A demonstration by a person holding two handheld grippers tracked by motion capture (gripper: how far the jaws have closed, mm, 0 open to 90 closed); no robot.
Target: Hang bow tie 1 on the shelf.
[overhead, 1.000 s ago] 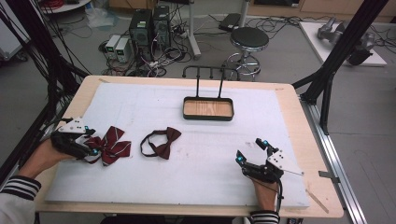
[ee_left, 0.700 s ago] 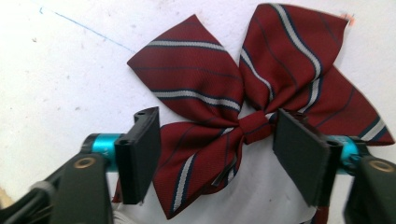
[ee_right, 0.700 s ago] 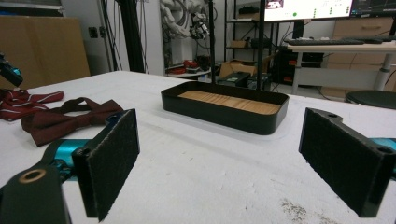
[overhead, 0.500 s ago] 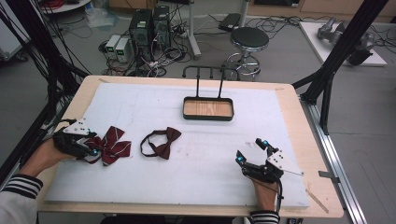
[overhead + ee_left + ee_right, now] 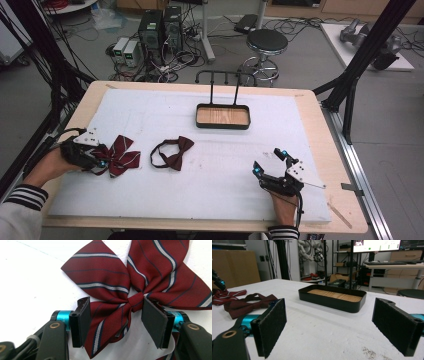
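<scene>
I'm mid-grasp with my left hand-held gripper (image 5: 116, 323), jaws just closing around the striped bow tie (image 5: 140, 282) (pads not yet pinching its knot); next, squeeze and lift, while the right hand-held gripper (image 5: 337, 325) rests spread.

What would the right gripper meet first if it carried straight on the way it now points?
Most likely the black tray with the wooden base. It sits dead ahead between the right gripper's wide-open jaws, with bare white table cover before it. Depth is hard to judge.

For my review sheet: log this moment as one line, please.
left gripper: jaws closing around striped bow tie, pads not yet pressing | right gripper: open, resting on table | plain bow tie: untouched
</scene>
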